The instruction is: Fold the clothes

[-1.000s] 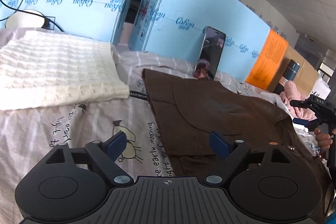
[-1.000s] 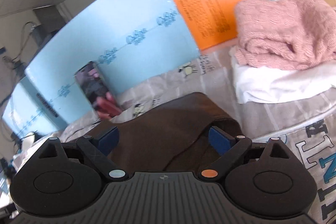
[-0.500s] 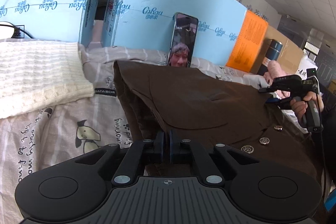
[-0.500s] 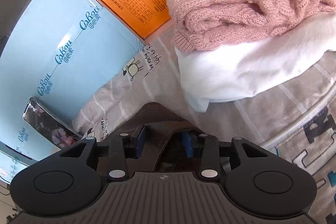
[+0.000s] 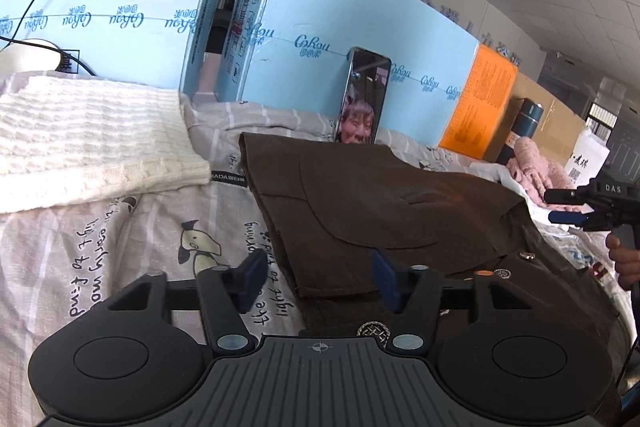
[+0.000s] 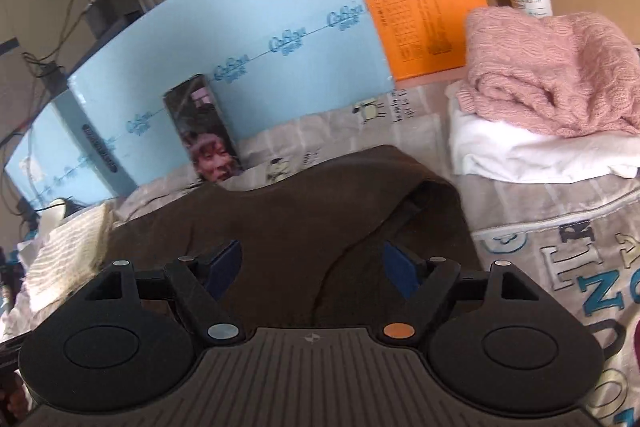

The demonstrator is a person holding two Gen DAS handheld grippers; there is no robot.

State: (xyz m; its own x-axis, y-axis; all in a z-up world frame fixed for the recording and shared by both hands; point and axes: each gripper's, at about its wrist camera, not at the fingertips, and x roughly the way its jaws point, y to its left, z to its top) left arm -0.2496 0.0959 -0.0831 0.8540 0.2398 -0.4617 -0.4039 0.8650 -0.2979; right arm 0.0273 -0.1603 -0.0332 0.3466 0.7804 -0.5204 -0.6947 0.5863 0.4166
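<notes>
Printed bedsheet (image 5: 120,227), brown garment (image 5: 400,203) laid flat, blue boxes (image 5: 320,27) behind, L tongs (image 5: 318,277) & R tongs (image 6: 312,269) released

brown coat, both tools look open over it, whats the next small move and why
Probably lower the left tool onto the near folded edge of the brown coat and close. Both tools are open, the right tool too, and the coat lies only partly folded, its buttons exposed.
</notes>
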